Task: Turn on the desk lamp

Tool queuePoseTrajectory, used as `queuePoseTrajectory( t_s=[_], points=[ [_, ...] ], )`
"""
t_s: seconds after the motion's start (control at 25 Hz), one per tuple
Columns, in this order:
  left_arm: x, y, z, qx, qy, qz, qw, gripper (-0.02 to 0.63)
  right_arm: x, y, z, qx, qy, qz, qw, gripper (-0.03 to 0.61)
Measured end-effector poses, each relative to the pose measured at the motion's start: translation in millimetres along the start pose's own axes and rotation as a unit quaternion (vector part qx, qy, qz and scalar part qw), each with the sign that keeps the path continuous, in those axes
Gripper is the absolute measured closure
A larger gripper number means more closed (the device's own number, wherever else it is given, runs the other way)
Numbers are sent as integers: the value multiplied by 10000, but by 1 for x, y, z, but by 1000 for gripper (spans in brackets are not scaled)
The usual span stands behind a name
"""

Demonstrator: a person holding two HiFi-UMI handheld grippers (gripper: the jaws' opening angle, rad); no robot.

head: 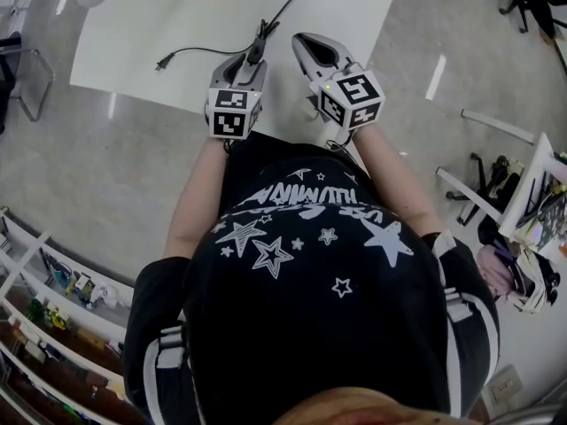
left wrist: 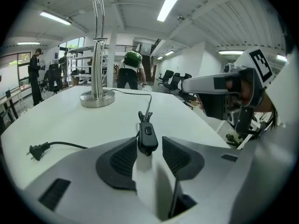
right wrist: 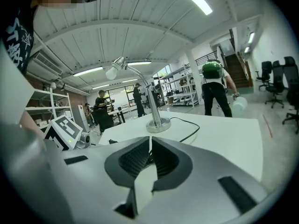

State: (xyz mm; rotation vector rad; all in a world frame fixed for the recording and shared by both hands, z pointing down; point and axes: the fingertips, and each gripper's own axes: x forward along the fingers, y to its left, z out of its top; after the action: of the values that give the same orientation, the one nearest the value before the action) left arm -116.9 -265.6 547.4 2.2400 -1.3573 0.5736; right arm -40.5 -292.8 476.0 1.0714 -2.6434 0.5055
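Note:
The desk lamp stands at the far end of the white table [head: 133, 25]: a round metal base [left wrist: 97, 98], a chrome stem and a bulb head [right wrist: 112, 72]. Its black cord runs to an inline switch [left wrist: 148, 136]. My left gripper [left wrist: 150, 146] is open with the switch between its jaws; the switch lies against the left pad, with a gap to the right pad. In the head view, my left gripper [head: 252, 60] sits at the switch [head: 258, 50]. Beside it, my right gripper [head: 306, 41] hovers over the table, shut and holding nothing [right wrist: 150, 148].
The cord's plug [head: 164, 62] lies loose on the table, left of my left gripper. The table's near edge is just below both grippers. Shelves [head: 53, 308] stand on the left, clutter and bags [head: 523, 237] on the right. People stand far behind the table [left wrist: 131, 69].

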Motion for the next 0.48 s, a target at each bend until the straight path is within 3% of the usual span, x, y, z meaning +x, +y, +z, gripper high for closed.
queuePoseTrajectory(
  t_s=[0.48],
  points=[
    [14,-2,-6,318,277,-44,9991,453,11,-1,-10,8,185,-4,9998,560]
  ],
)
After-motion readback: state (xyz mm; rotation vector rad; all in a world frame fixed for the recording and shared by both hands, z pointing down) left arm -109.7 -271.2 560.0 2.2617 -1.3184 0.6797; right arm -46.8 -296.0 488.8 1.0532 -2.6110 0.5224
